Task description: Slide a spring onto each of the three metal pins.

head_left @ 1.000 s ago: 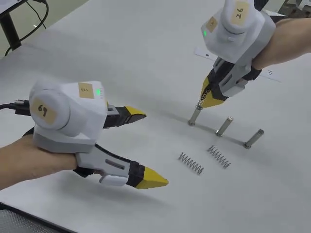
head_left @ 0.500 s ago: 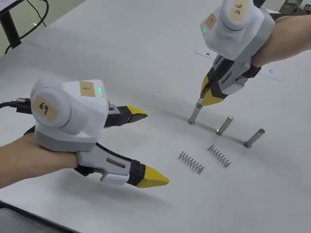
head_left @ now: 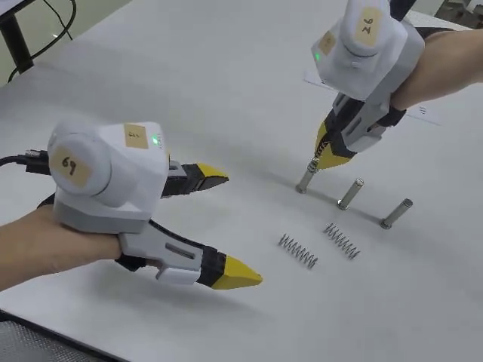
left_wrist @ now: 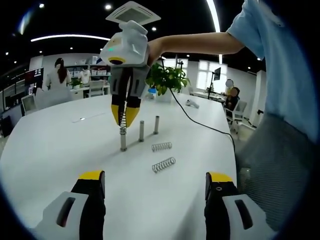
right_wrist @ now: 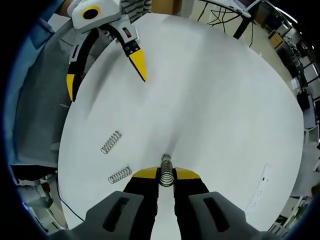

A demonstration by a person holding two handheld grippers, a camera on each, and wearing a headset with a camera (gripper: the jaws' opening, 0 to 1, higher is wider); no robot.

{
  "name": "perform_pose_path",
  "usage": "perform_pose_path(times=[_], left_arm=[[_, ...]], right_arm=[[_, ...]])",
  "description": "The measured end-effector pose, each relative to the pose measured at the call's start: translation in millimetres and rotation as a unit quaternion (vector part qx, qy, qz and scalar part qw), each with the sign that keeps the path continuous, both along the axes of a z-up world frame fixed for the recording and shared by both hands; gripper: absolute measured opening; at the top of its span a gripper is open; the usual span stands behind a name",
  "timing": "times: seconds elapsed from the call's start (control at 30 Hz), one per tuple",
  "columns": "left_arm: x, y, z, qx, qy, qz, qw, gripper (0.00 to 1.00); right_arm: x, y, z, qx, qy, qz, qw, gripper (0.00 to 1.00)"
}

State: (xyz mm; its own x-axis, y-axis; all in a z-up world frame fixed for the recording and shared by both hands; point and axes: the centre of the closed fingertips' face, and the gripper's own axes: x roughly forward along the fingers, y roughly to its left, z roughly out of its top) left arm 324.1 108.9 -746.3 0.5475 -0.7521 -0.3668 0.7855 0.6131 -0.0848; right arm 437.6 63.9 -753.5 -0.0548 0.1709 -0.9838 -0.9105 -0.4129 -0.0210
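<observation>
Left gripper (left_wrist: 155, 176): yellow-tipped black jaws spread wide, low over the white bench (left_wrist: 60, 150) by its near edge. Three short upright grey metal pins (left_wrist: 141, 131) stand in a row mid-bench, and the row runs off toward the far right. White-bodied right gripper (left_wrist: 124, 119) hangs from above over the nearest pin (left_wrist: 123, 144), green LED lit. Its yellow tips are pinched on a thin coiled metal spring (left_wrist: 123, 129), whose lower end is at the pin's top. Two more springs lie flat to the right of the pins: far loose spring (left_wrist: 161, 146) just beside the row, near loose spring (left_wrist: 163, 164) closer to the left gripper. Black cable (left_wrist: 197, 120) trails across the bench toward its right edge.
</observation>
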Motion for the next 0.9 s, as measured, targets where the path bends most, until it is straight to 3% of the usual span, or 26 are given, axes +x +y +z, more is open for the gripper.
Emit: perform_pose_path(times=[0.47,0.9], left_arm=[[0.2,0.1,-2.1,-0.001,0.006,0.001,1.0,0.79],[2.1,1.8,-3.7,-0.001,0.007,0.002,1.0,0.79]], right_arm=[[-1.8,-0.6,-19.7,-0.007,0.007,-0.003,1.0,0.08],[-6.0,3.6,-28.2,-0.009,0.013,-0.006,0.9999,0.08]])
